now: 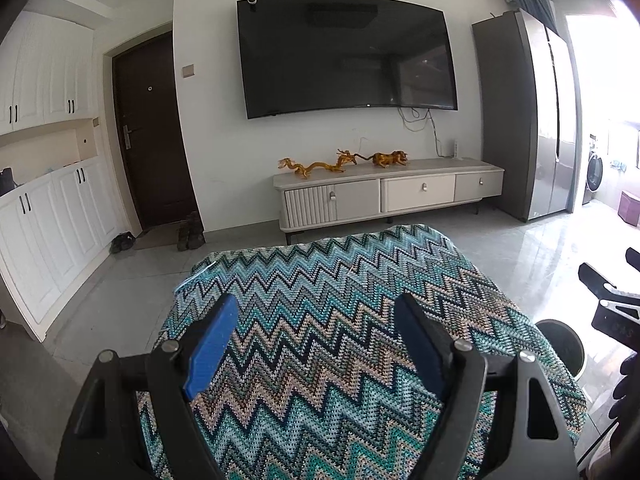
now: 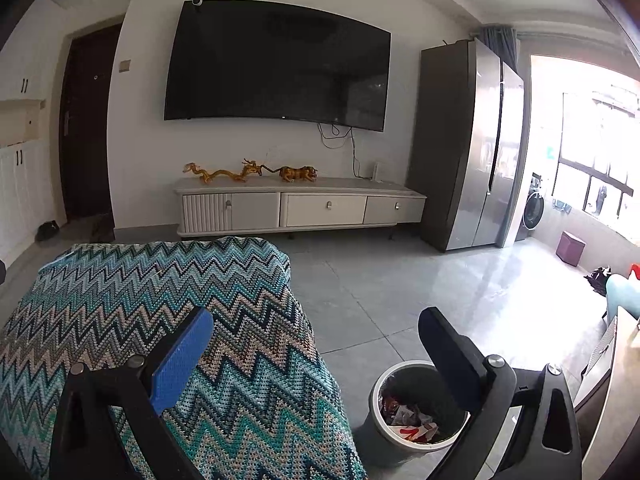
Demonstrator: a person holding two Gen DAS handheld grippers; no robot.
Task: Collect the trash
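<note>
1. At the far left of the left wrist view stand white cupboards [image 1: 52, 216], and beside them a dark brown door [image 1: 150, 132] with shoes [image 1: 191, 231] on the floor at its foot.
2. The left gripper [image 1: 316, 320] hangs over a table draped in a zigzag cloth [image 1: 340, 292] of teal, grey and beige. Its two blue fingers [image 1: 212, 344] are spread wide apart with nothing between them.
3. On the wall ahead is a large black television [image 1: 344, 56], and under it a low pale cabinet [image 1: 392, 194] carrying golden dragon figures [image 1: 316, 165].
4. To the right of the cabinet stands a tall grey fridge [image 1: 524, 120].
5. The right gripper [image 2: 316, 332] is held over the right edge of the cloth-covered table, with its left finger above the cloth and its right finger above the floor. Its fingers [image 2: 182, 356] are also spread wide and hold nothing. In the left wrist view it shows only as a black shape at the right edge.
6. A round bin [image 2: 374, 412] stands on the grey tiled floor [image 2: 400, 292], just beside the table's right side. Inside it lies the trash [image 2: 408, 420], crumpled wrappers in red and white.
7. Farther right are a washing machine [image 2: 534, 208], a small purple stool [image 2: 571, 248] and a bright window [image 2: 596, 160].
</note>
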